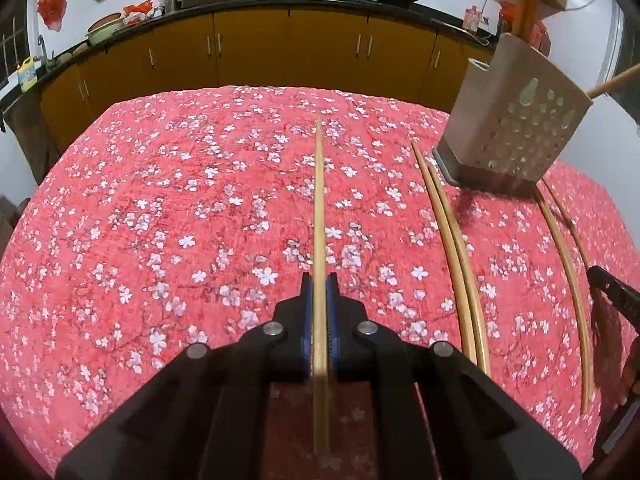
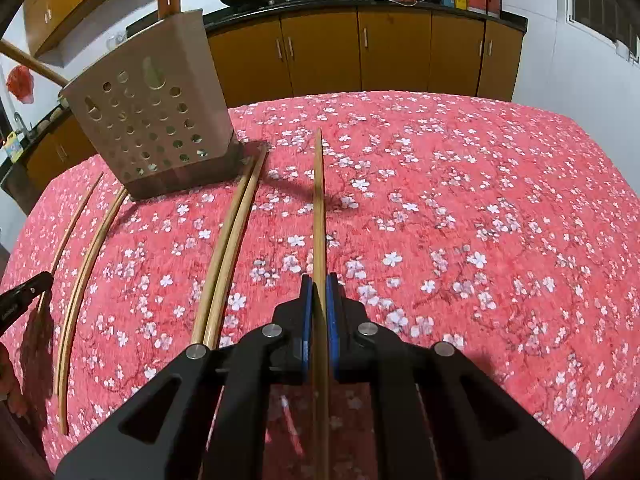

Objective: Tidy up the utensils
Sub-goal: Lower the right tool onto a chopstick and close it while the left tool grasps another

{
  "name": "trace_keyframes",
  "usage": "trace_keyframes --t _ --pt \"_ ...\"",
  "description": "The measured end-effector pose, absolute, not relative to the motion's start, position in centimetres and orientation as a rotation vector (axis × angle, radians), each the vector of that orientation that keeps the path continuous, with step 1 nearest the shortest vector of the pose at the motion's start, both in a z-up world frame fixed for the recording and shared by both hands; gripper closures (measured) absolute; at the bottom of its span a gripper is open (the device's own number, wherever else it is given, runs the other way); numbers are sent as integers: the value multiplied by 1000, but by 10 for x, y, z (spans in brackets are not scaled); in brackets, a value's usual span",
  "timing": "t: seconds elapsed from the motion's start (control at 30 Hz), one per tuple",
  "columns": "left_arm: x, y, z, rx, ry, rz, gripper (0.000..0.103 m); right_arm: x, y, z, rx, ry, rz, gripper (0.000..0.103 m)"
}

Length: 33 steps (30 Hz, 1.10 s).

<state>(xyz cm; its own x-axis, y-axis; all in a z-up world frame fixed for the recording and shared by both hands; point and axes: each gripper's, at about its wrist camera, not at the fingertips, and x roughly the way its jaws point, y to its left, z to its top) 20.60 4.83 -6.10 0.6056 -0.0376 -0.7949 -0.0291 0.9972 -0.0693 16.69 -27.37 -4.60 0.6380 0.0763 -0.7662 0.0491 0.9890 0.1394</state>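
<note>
while each gripper points across a red floral tablecloth [image 1: 160, 208], the left gripper [image 1: 319, 292] has its blue-padded jaws closed on a single chopstick [image 1: 319, 208] that runs straight forward. the right gripper [image 2: 319, 292] is likewise clamped on another chopstick [image 2: 318, 208]. a perforated metal utensil holder [image 2: 152, 120] stands on the cloth between the two views, with wooden handles rising from it. a pair of chopsticks [image 2: 228, 248] lies just beside its base, and two more chopsticks [image 1: 568, 264] lie on its other side.

Utensil holder [image 2: 156, 120]: contents hidden behind perforated wall; handles above it cut off at frame top; left chopstick [image 2: 76, 220] partly hidden.
</note>
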Motion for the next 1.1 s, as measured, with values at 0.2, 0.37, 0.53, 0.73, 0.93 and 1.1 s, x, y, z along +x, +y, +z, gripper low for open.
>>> trace_keyframes --t 0.2,0.37,0.53,0.73,0.93,1.1 --pt "203 50 -61 -98 908 -21 91 167 -273 -47 150 874 18 95" --pt "199 56 -60 -112 906 -28 90 167 -272 -46 138 874 13 94" --pt "197 59 -60 -120 901 -33 90 167 -272 -47 137 874 13 94" --pt "193 63 -58 -141 898 -41 90 167 -272 -47 137 875 13 94" --pt "194 62 -58 -140 898 -40 90 167 -271 -47 137 875 13 94" --pt "185 53 -57 -72 905 -33 90 155 -270 -46 127 877 19 94"
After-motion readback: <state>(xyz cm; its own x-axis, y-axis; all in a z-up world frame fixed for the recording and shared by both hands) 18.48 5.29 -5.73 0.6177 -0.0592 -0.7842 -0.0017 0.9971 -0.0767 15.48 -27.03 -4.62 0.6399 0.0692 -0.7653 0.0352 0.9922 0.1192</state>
